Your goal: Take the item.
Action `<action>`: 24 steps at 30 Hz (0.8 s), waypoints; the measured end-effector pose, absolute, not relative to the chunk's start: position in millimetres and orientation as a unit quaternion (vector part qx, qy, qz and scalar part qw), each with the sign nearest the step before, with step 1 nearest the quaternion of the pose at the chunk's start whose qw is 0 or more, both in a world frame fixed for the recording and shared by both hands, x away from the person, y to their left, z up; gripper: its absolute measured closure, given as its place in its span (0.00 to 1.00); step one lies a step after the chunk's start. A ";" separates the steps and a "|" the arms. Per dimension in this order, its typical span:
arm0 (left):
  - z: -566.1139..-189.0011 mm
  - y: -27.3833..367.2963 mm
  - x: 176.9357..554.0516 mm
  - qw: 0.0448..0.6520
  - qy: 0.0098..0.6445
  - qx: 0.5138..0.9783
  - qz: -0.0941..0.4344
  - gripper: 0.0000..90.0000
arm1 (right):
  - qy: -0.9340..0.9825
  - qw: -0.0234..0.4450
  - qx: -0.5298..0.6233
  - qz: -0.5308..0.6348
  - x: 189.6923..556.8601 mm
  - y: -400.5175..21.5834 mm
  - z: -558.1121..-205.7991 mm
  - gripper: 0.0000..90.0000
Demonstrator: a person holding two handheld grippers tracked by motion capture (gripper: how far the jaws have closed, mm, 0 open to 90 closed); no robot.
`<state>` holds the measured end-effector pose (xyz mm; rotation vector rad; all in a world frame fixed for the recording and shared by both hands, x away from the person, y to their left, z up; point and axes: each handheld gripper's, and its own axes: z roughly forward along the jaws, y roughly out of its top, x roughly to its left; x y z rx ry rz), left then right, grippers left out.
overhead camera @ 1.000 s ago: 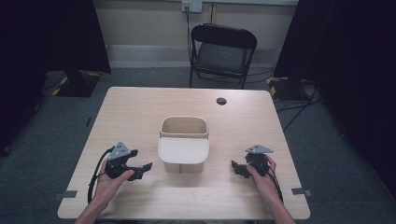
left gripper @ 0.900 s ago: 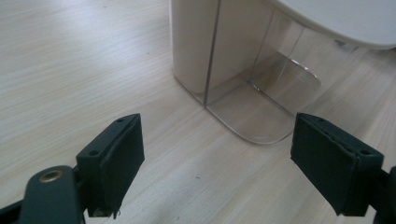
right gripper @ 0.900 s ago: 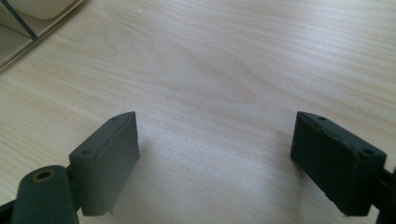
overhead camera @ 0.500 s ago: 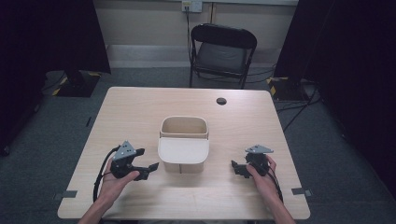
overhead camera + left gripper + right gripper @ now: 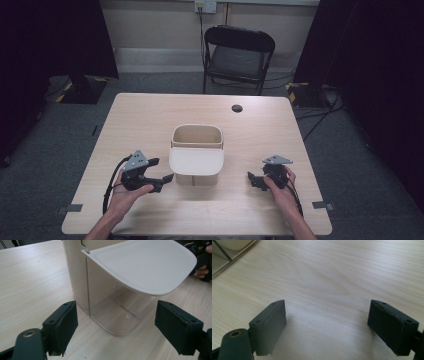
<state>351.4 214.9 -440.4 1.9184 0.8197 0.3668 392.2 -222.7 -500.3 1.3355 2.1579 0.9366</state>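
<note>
A beige bin (image 5: pixel 197 139) stands at the middle of the wooden table (image 5: pixel 150 115), its flat lid (image 5: pixel 196 161) tipped out toward me. In the left gripper view the lid (image 5: pixel 142 265) overhangs a clear lower wall (image 5: pixel 110 302). My left gripper (image 5: pixel 162 170) sits just left of the bin's front, pointing at it. Its jaws have just been closing a little, and the left gripper (image 5: pixel 116 327) stands open with nothing pressed between the pads. My right gripper (image 5: pixel 252 180) rests to the right of the bin. The right gripper (image 5: pixel 327 322) is open over bare wood.
A small black round disc (image 5: pixel 237 108) lies on the table's far side. A black folding chair (image 5: pixel 239 55) stands behind the table. The person's right hand (image 5: pixel 201 271) shows beyond the lid in the left gripper view.
My left gripper has shifted slightly right, closer to the bin's front corner. The right gripper and the bin have stayed put.
</note>
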 end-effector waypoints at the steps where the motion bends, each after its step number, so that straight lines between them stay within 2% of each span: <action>1: -440.1 214.6 351.3 0.490 0.338 0.789 0.150 0.21 | 0.779 0.216 0.482 0.338 392.2 -222.7 -500.3 0.16; 11: -430.6 208.3 353.7 0.492 0.320 0.794 0.156 0.21 | 0.779 0.217 0.482 0.337 392.5 -222.6 -500.4 0.16; 24: -434.5 200.6 356.5 0.494 0.312 0.800 0.138 0.18 | 0.779 0.217 0.482 0.337 392.6 -222.6 -500.4 0.16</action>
